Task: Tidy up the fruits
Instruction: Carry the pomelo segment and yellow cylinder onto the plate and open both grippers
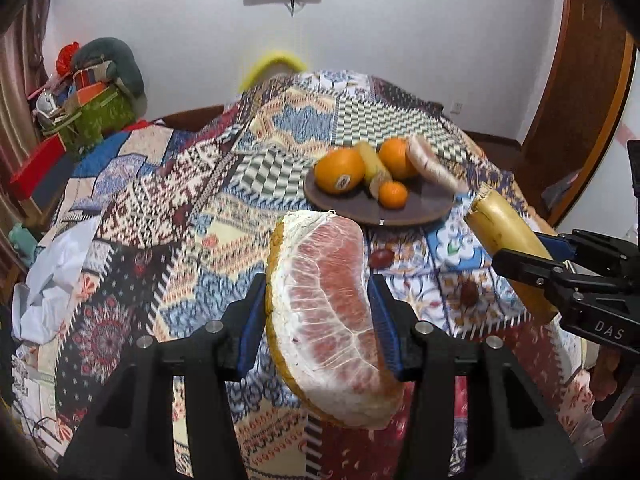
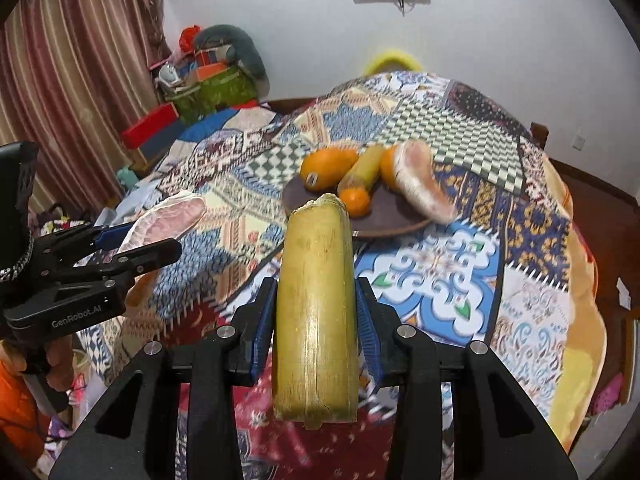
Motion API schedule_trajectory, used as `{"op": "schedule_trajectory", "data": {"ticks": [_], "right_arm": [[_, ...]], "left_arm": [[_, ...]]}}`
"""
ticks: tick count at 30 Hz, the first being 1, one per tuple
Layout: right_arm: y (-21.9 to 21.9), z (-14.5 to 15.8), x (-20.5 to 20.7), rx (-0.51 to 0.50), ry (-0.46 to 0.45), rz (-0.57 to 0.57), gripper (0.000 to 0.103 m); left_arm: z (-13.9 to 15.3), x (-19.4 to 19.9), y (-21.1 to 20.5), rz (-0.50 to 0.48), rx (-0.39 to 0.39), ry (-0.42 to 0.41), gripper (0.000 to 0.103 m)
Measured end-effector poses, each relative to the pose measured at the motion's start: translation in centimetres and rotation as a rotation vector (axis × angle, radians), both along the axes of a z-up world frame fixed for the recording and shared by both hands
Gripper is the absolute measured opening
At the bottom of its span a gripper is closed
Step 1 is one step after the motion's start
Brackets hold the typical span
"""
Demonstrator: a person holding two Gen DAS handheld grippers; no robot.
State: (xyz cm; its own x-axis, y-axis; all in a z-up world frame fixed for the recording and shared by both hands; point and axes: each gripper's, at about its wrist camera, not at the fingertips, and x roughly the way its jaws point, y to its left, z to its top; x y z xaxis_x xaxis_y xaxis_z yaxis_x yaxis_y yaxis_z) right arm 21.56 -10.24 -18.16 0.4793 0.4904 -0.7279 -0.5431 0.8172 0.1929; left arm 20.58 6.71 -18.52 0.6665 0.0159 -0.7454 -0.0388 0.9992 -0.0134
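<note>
My left claw (image 1: 320,312) grips a pomelo wedge (image 1: 332,312) between its blue pads, held up above the patterned quilt (image 1: 160,208), and my right claw (image 2: 316,320) is clamped on a yellow cane piece (image 2: 316,304) that stands up between its fingers. Beyond both, toward the far side, a dark plate (image 1: 400,210) sits on the quilt with two oranges (image 1: 340,170), a small tangerine (image 1: 393,194), another cane piece (image 1: 374,164) and a second pomelo wedge (image 1: 430,162) at its right edge. Two small dark red fruits (image 1: 382,258) lie on the quilt near the plate.
</note>
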Motion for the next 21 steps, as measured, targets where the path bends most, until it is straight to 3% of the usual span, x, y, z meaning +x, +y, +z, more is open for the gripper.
{"op": "schedule_trajectory", "data": {"ticks": [10,21], "right_arm": [[-0.1,1.6,3.2,0.022,-0.059,-0.026,0.035],[0.3,1.5,6.9,0.027,-0.088,-0.023,0.035]], "left_arm": [[1.4,3.8,-0.5,-0.021,-0.009,-0.055,0.049],[0.9,8.5,-0.7,-0.037,-0.032,-0.072,0.049]]}}
